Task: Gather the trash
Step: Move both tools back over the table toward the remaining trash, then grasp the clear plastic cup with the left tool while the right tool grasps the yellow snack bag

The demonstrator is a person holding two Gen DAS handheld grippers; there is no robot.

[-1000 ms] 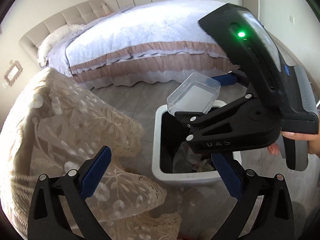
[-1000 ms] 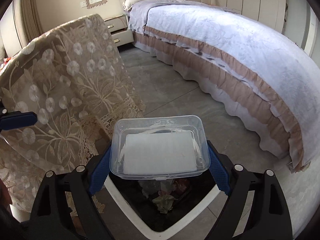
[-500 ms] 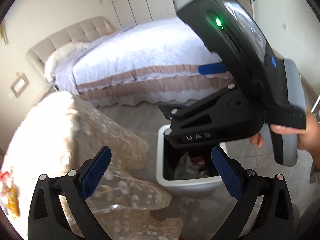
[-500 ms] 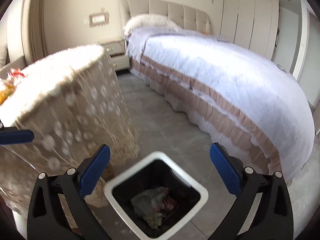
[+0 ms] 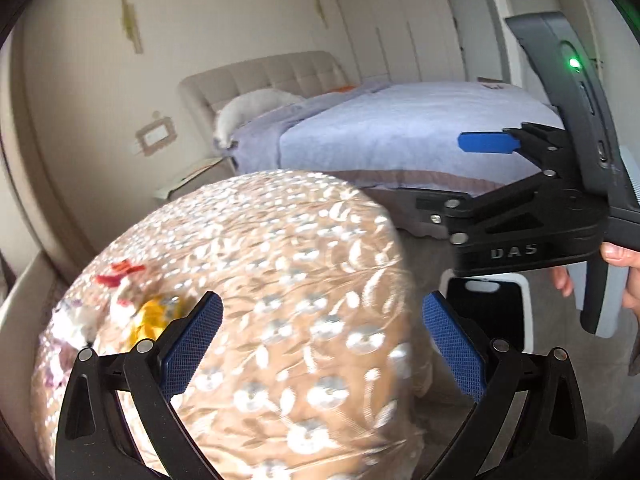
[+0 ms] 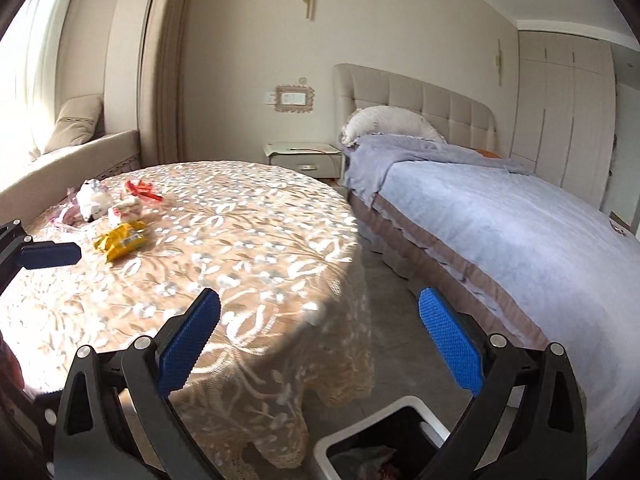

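Several pieces of trash lie at the far left of the round lace-covered table (image 6: pixel 240 248): a yellow wrapper (image 6: pixel 120 240), a red wrapper (image 6: pixel 142 191), white crumpled pieces (image 6: pixel 94 199). The yellow wrapper also shows blurred in the left wrist view (image 5: pixel 152 316). The white bin with a black liner (image 6: pixel 380 444) stands on the floor by the table, with trash inside; it also shows in the left wrist view (image 5: pixel 524 312). My right gripper (image 6: pixel 320 340) is open and empty above the bin. My left gripper (image 5: pixel 320 344) is open and empty over the table.
A bed with a lilac cover (image 6: pixel 520 240) fills the right side. A nightstand (image 6: pixel 304 156) stands by the headboard. A beige sofa (image 6: pixel 72 152) is behind the table at the left. Grey floor (image 6: pixel 392 320) runs between table and bed.
The right gripper opened and the clear plastic box it held is gone from view. Both grippers have risen and tilted up from the bin toward the tabletop.
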